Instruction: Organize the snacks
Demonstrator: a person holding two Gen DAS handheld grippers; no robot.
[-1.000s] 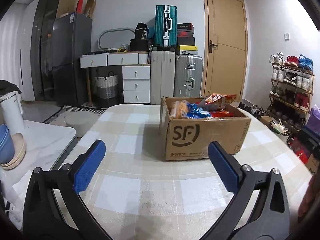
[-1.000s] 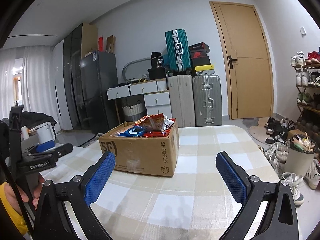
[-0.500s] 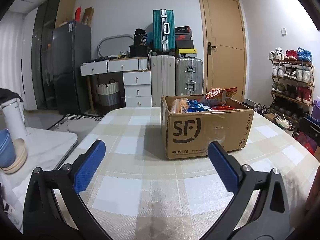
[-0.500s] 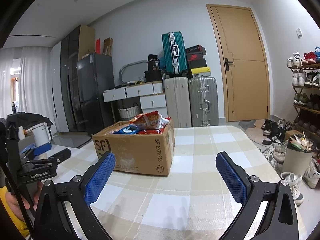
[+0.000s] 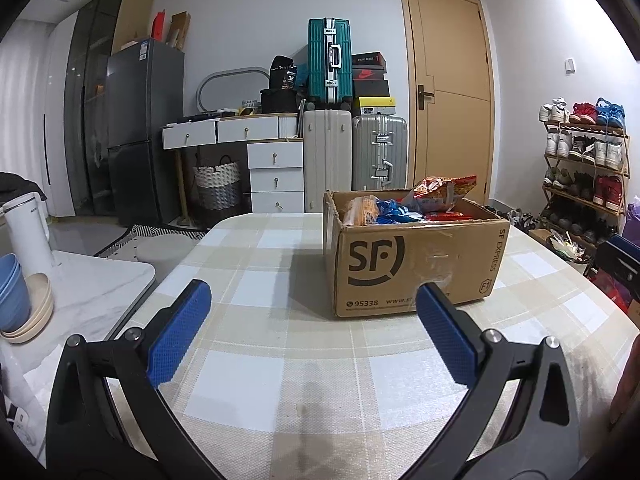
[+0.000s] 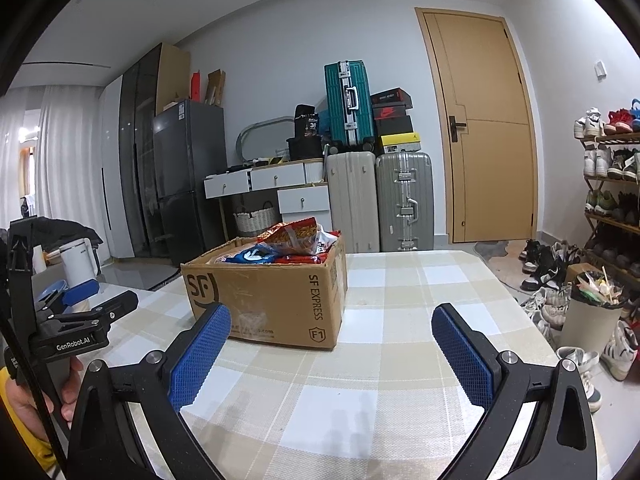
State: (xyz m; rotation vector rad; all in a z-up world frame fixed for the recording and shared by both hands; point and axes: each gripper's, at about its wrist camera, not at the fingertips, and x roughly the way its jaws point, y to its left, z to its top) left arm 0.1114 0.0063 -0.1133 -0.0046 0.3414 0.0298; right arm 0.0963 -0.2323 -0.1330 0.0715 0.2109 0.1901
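Left view: my left gripper (image 5: 312,328) is spread wide, holding nothing, low over the table (image 5: 256,304). The box (image 5: 412,256) sits ahead and slightly right, snacks (image 5: 404,206) heaped inside. Whether I'm about to sort or have finished, I can't judge. Any reach should clear the near wall.

Right view: my right gripper (image 6: 332,344) is also wide and empty. The box (image 6: 272,292) lies ahead-left; bare cloth between, nothing blocking.
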